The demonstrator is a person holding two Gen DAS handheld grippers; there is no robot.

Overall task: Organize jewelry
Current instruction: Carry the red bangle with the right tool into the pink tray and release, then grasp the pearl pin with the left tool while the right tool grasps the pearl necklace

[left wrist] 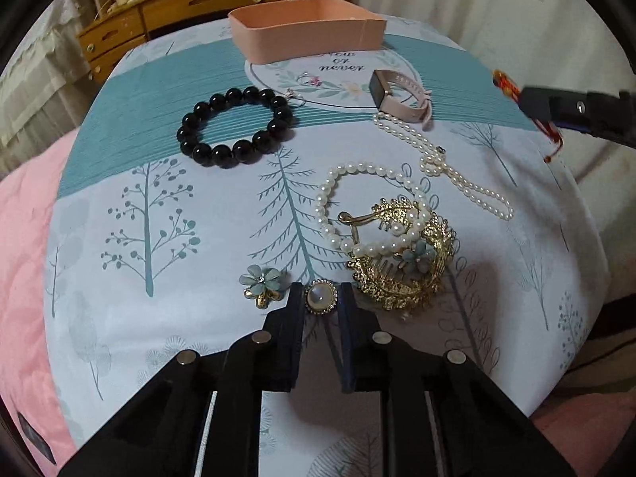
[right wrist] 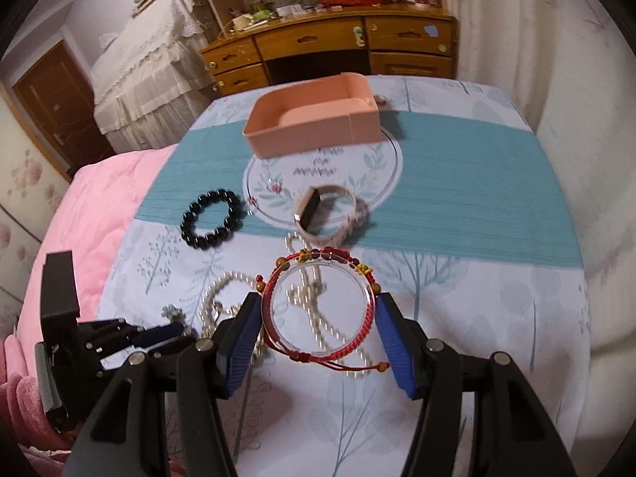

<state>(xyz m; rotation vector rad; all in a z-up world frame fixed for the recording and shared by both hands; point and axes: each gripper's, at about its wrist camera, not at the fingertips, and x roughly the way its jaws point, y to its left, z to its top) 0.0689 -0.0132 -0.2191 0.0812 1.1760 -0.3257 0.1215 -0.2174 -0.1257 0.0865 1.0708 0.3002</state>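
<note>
My left gripper points down at the tree-print cloth, shut on a round pearl earring that lies on the cloth between its fingertips. Beside it lie a blue flower earring and a gold leaf hair comb with a pearl bracelet draped over it. My right gripper hangs above the cloth, its blue pads shut on a red braided bracelet wrapped around a clear ring. The open pink box stands at the far side.
A black bead bracelet, a pink-strapped watch, a pearl necklace and a small ring lie between the grippers and the box. A pink quilt is on the left. A wooden dresser stands behind.
</note>
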